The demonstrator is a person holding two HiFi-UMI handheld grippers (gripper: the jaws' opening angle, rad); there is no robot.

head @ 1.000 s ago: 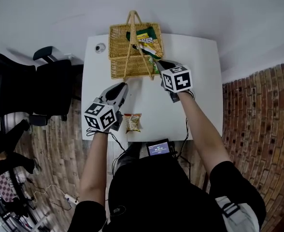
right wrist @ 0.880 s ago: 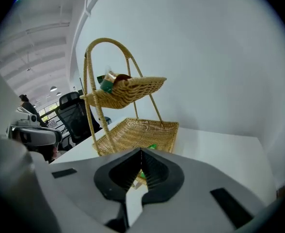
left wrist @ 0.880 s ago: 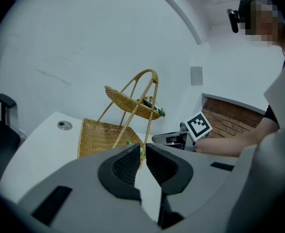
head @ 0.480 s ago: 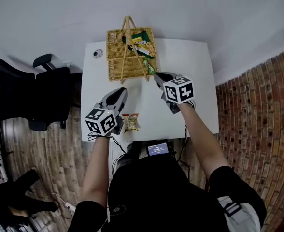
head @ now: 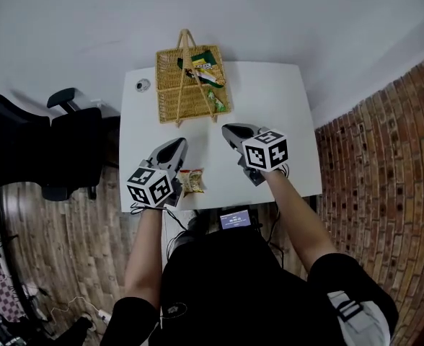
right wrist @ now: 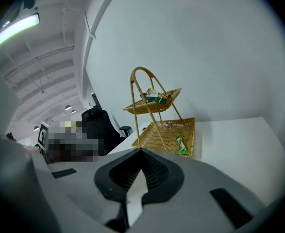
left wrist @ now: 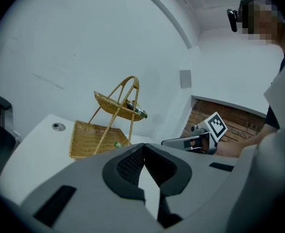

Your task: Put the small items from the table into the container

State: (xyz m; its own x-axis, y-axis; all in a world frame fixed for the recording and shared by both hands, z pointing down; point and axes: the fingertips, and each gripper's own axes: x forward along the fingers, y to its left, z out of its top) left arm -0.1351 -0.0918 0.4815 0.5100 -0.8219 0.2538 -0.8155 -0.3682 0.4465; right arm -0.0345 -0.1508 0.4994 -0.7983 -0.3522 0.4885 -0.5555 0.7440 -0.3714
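Observation:
A two-tier wicker basket (head: pixel 174 99) with a tall handle stands at the table's far edge. Yellow and green snack packets (head: pixel 203 67) lie in its upper tier, and a small green packet (head: pixel 218 100) lies in the lower one. One more snack packet (head: pixel 192 182) lies on the white table (head: pixel 270 92) near its front edge, just right of my left gripper (head: pixel 181 143). That gripper is shut and empty. My right gripper (head: pixel 226 128) is also shut with nothing in it, a short way in front of the basket (right wrist: pixel 169 130). Both point toward the basket (left wrist: pixel 96 139).
A round grommet (head: pixel 141 85) sits in the table's far left corner. A small device with a lit screen (head: pixel 236 220) hangs at the front edge. A black office chair (head: pixel 53 143) stands left of the table, and a brick wall (head: pixel 378 164) runs along the right.
Both grippers have drawn back from the basket toward the person, the right one farther. The right gripper, which was at the basket's edge beside the green packet, now stands clear of it.

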